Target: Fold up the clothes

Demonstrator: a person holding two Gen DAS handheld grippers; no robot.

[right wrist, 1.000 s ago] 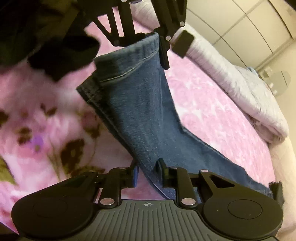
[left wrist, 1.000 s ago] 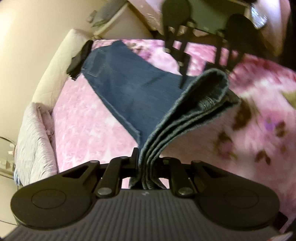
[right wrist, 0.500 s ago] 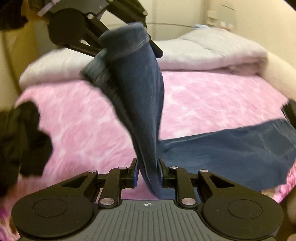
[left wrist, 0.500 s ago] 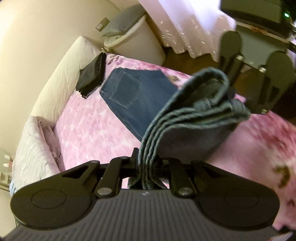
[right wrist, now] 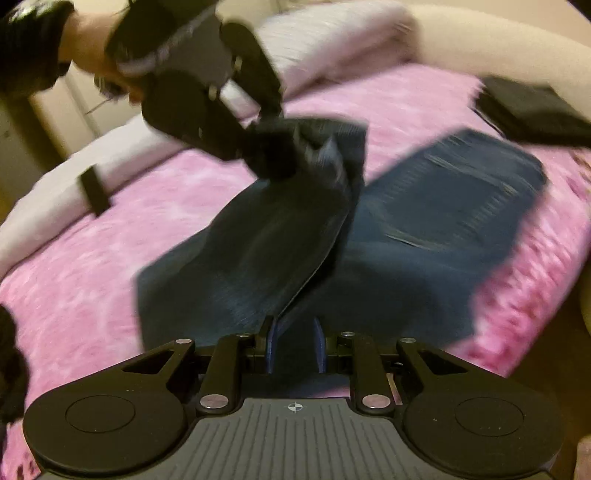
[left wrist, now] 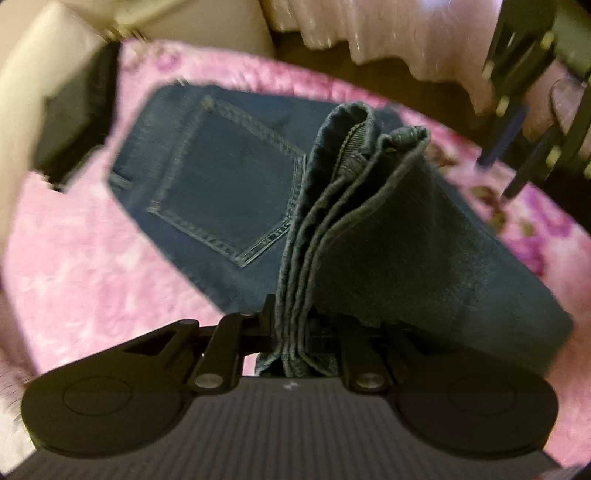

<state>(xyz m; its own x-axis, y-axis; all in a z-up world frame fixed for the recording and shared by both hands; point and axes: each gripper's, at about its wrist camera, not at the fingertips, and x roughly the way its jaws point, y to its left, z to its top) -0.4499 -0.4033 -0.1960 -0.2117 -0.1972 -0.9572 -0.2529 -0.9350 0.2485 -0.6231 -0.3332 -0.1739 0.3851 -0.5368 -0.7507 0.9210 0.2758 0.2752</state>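
Note:
Dark blue jeans [left wrist: 221,177] lie on the pink blanket [left wrist: 85,266] with a back pocket facing up. My left gripper [left wrist: 291,332] is shut on several stacked denim edges at the leg end, which it holds above the pocket area. My right gripper [right wrist: 293,343] is shut on the other corner of that same fold. The doubled-over leg part [right wrist: 258,251] sags between the two grippers and droops over the waist part [right wrist: 461,206]. From the right wrist view, the left gripper [right wrist: 295,147] shows at upper left. The right gripper [left wrist: 500,175] appears at the top right of the left wrist view.
A folded black garment [right wrist: 528,107] lies beyond the jeans by the cream bed edge [left wrist: 29,55]. A pale duvet [right wrist: 332,37] is bunched along one side. Another dark cloth [right wrist: 11,369] sits at the left edge. A sleeve and hand [right wrist: 85,33] hold the left gripper.
Both grippers have carried the leg end quickly across the bed, from over the floral part to above the jeans' pocket and waist. The right view has rolled. Both grips stay shut.

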